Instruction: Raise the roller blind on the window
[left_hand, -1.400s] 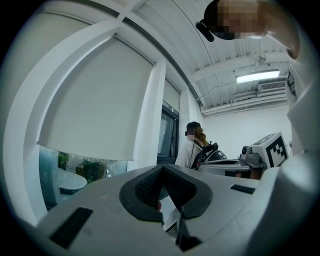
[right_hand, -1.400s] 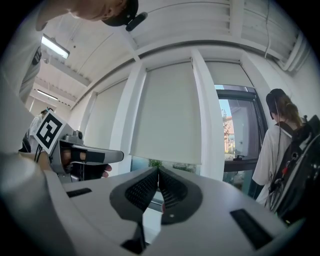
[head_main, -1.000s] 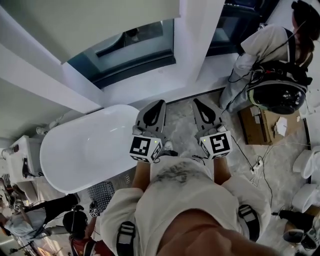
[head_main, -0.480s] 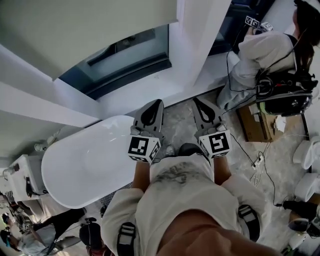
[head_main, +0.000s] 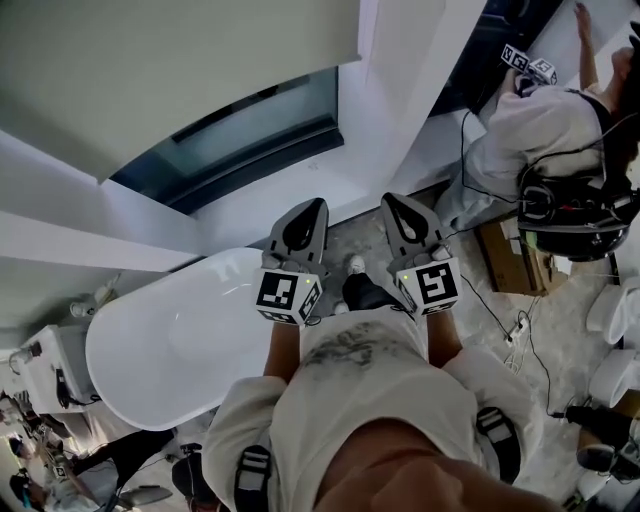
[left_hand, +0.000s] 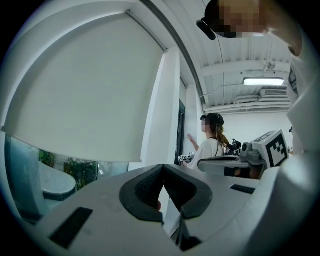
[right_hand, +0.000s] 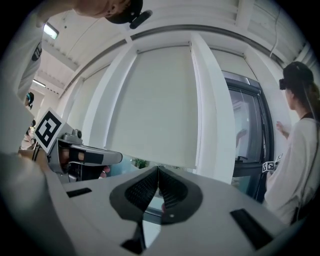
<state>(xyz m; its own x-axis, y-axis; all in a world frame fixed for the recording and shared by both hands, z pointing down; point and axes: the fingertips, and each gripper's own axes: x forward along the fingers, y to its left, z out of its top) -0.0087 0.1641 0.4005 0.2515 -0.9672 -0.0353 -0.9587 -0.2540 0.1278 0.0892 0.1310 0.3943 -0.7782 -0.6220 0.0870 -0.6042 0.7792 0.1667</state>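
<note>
The left gripper (head_main: 312, 206) and right gripper (head_main: 393, 199), both clenched empty, point side by side toward the cream fabric roller blind (head_main: 150, 70) hanging well apart ahead.

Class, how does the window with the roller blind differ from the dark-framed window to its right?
The roller blind covers most of its window, leaving a glass strip below; the dark-framed window shows bare glass. A person stands at the dark-framed window, none at the blind's. Both sit in one white wall.
</note>
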